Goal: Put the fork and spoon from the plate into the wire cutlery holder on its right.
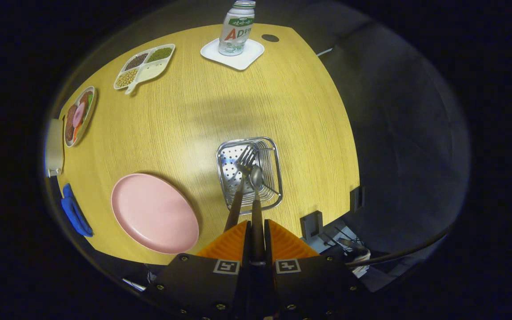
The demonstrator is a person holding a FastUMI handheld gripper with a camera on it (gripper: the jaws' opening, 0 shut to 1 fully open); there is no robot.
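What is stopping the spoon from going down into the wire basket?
Nothing visible. The tool is shut on the spoon, whose bowl hangs over the open wire cutlery holder. The fork already leans inside, just beside the spoon, leaving room.

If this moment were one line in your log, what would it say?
tool: shut on spoon | spoon: above wire holder | fork: standing in holder | pink plate: empty

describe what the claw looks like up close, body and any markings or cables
The claw has two wedge-shaped fingers with ribbed faces, mounted on dark angular body plates fixed with small screws. Each plate carries a square black-and-white marker tag near the finger base. A dark cable runs off beside the body.
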